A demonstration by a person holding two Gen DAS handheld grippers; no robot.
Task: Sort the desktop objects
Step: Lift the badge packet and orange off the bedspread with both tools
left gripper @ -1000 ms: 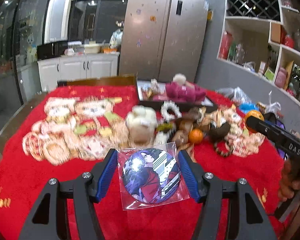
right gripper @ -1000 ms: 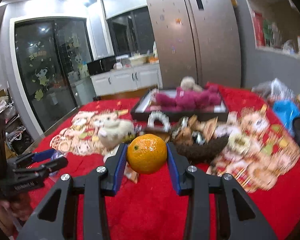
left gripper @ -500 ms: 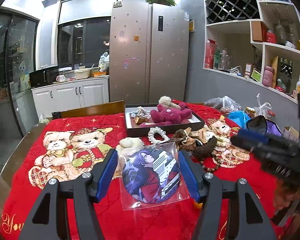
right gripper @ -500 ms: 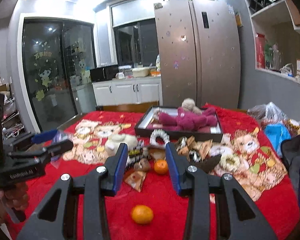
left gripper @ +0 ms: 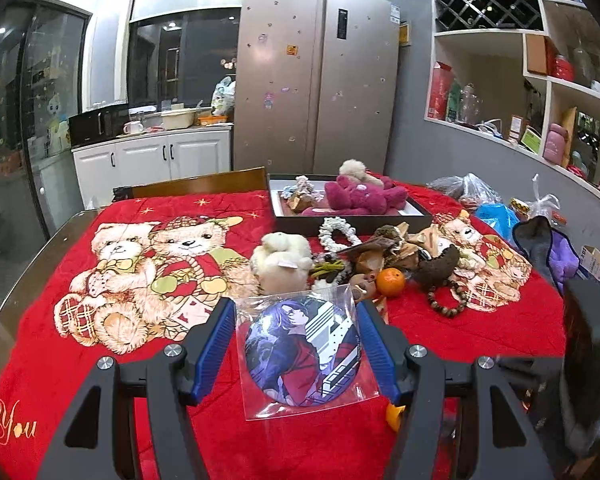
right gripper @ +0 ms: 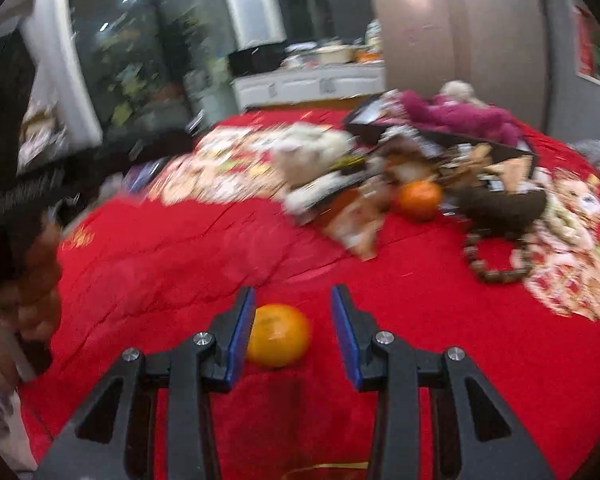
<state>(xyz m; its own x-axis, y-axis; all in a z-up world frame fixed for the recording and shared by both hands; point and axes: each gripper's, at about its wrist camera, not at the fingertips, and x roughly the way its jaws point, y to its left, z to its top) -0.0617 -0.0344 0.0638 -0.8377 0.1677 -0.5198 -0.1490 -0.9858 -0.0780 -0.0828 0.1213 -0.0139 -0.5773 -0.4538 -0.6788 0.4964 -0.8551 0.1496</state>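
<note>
- Left gripper: jaws part-open, both blue pads against the edges of a clear plastic sleeve with a round badge inside. Badge sits squarely between the jaws, held above the red blanket.
- Right gripper: jaws apart, gripping nothing. An orange sits on the blanket between them, up against the left pad, clear gap to the right pad. Right-wrist view is motion-blurred.
- Same orange shows as a sliver under the left gripper's right jaw in the left-wrist view.
- Second orange lies ahead of the left jaws, slightly right, at the near edge of the clutter pile; in the right-wrist view it is well ahead and right of the jaws.
- White plush toy just ahead of the left jaws, beyond the badge sleeve.
- Bead bracelet ahead-right of the left jaws, just past the second orange.
- Black tray far ahead, behind the pile, holding a magenta plush toy.
</note>
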